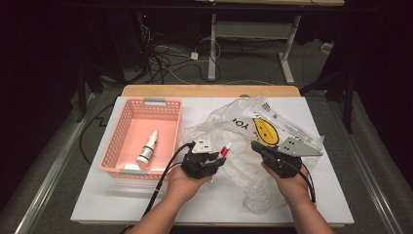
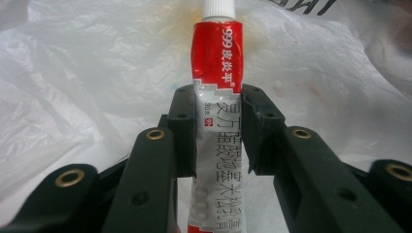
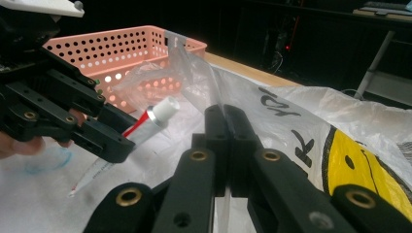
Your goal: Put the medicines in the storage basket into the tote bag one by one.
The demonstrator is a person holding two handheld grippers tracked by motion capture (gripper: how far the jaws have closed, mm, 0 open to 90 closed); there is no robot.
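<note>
At the left of the worktop (image 1: pixel 97 204) a pink basket (image 1: pixel 117 146) is set, and a small white bottle (image 1: pixel 147 147) is lying in it already, which suggests it is meant as the place where unpacked things are gathered. Just to its right the left gripper (image 1: pixel 214 157) is held low over the crumpled plastic, its jaws partly closed and pressed against both sides of a red and white tube (image 2: pixel 217 97). The tube is gripped around its lower half, so that the white cap end is left pointing away from the hand, clear of the jaws. It appears to have been lifted from the plastic bag (image 1: pixel 253 126) and is judged ready to be carried across to the basket. Further right, the right gripper (image 1: pixel 258 146) is kept fully closed on a fold of the bag's thin film, probably so the bag is kept from dragging along while things are taken out.
</note>
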